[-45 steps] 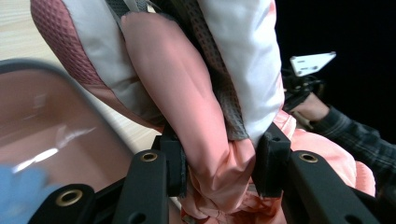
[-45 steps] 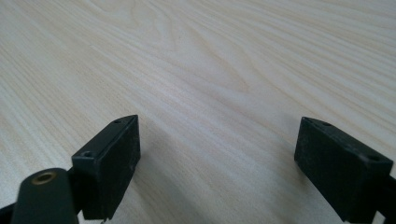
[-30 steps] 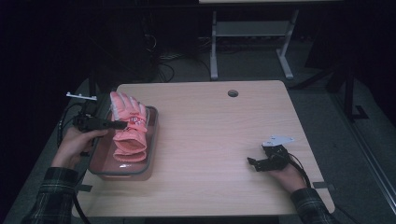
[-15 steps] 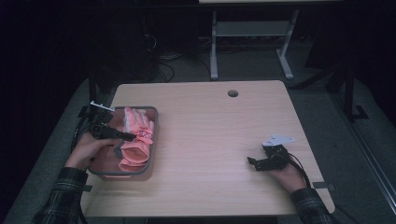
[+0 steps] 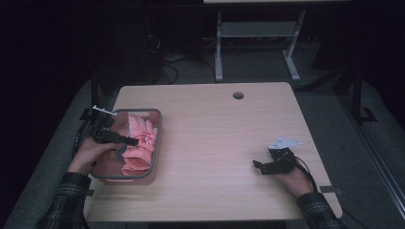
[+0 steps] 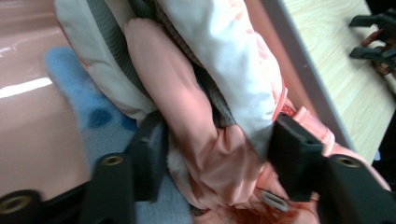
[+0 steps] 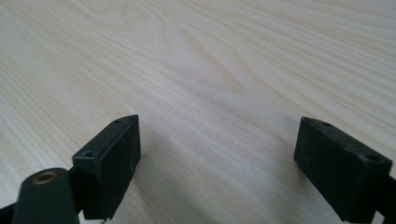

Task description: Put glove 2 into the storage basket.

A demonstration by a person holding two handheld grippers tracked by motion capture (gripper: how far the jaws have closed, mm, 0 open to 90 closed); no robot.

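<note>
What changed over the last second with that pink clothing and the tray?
The left gripper came down and lowered the bundled pink garment into the grey-rimmed tray. Its jaws have just been opening, with the garment lying loosely between them. The right gripper kept open and resting on the table.

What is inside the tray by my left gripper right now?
A pink glove lies in the tray, between the left gripper's jaws, which have just been opening. Something blue lies under the glove on the tray floor; what else the glove covers cannot be seen.
</note>
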